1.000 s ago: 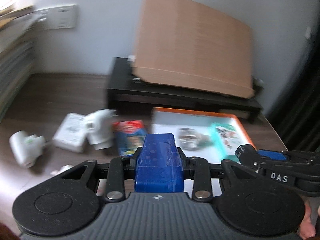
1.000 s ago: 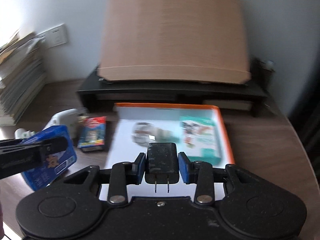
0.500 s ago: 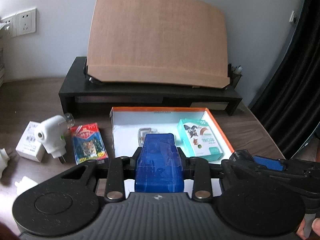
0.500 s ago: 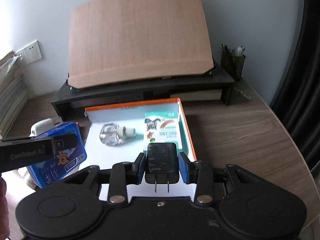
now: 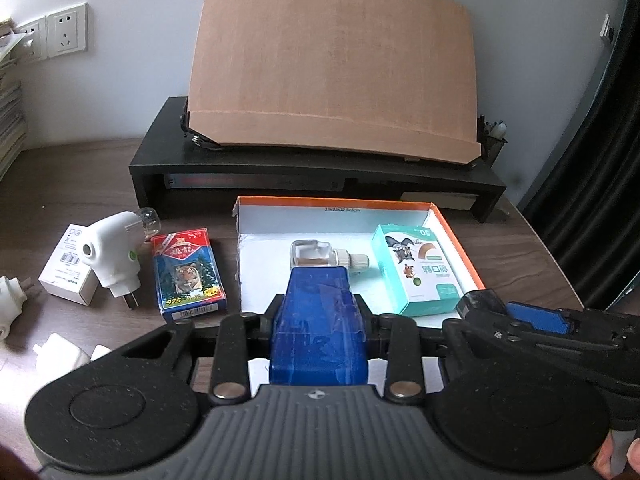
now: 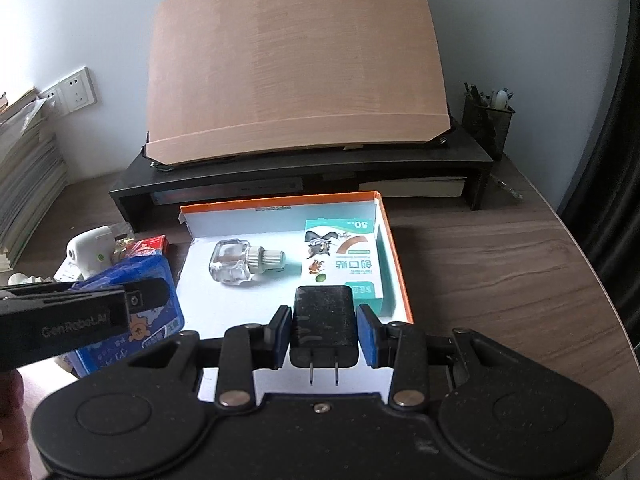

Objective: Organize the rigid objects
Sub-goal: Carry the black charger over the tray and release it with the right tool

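Dark wood-grain desk (image 6: 500, 264), pale wall behind with white sockets (image 5: 66, 34), black curtain (image 5: 600, 160) at the right edge. One black monitor riser (image 5: 312, 170) at the back edge, one tan board (image 6: 296, 76) leaning on it, one mesh pen cup (image 6: 486, 122) at the riser's right end. Paper stack (image 6: 28, 176) at the left edge.

One open orange-rimmed tray (image 6: 394, 252), white inside, sits in front of the riser. In it: one clear glass bottle (image 6: 236, 261) on its side, and one teal bandage box (image 6: 342, 264) flat against the tray's right wall.

On the desk left of the tray: one red card pack (image 5: 186, 274), one white plug-in vaporizer (image 5: 114, 254), one white carton (image 5: 66, 268) touching it, more white plug pieces (image 5: 8, 300) at the left edge, count unclear.

My left gripper (image 5: 320, 320) is clamped on one blue pack (image 5: 319, 332), held over the tray's near left part. My right gripper (image 6: 324, 334) is clamped on one black charger (image 6: 324, 330), prongs pointing back at me, over the tray's near right corner, just in front of the bandage box.
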`<state>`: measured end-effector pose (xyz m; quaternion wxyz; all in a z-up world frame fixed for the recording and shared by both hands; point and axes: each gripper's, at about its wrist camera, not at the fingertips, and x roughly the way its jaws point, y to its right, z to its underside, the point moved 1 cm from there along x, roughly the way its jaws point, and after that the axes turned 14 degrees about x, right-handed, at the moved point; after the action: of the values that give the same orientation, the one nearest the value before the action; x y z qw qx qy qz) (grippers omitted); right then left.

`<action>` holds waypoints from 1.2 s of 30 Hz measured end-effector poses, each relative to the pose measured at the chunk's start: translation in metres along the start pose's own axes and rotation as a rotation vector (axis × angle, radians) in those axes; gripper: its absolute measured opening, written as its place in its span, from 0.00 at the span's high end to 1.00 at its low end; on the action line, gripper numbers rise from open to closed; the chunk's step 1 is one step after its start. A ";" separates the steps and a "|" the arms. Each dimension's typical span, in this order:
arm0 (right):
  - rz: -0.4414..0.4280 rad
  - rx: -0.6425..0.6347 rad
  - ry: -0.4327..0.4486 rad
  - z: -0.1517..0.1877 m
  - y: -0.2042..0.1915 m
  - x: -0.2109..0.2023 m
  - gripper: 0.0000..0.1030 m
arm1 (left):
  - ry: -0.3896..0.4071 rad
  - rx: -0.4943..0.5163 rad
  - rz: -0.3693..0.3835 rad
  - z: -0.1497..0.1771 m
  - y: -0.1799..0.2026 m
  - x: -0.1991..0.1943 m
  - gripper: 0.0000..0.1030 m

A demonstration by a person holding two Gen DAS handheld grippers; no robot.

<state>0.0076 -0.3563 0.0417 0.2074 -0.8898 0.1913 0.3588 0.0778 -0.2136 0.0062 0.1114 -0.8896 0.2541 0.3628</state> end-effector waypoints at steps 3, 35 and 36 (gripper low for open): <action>-0.002 -0.006 -0.004 0.000 -0.001 0.001 0.57 | -0.008 0.000 -0.002 0.001 0.000 0.002 0.67; 0.008 -0.007 -0.013 0.003 -0.004 0.003 0.57 | -0.014 0.000 -0.003 0.003 0.002 0.006 0.67; 0.007 -0.006 -0.012 0.003 -0.003 0.003 0.57 | -0.015 0.000 -0.003 0.003 0.002 0.006 0.67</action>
<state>0.0096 -0.3526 0.0389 0.2045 -0.8876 0.1920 0.3654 0.0788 -0.2162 -0.0004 0.1136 -0.8873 0.2520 0.3693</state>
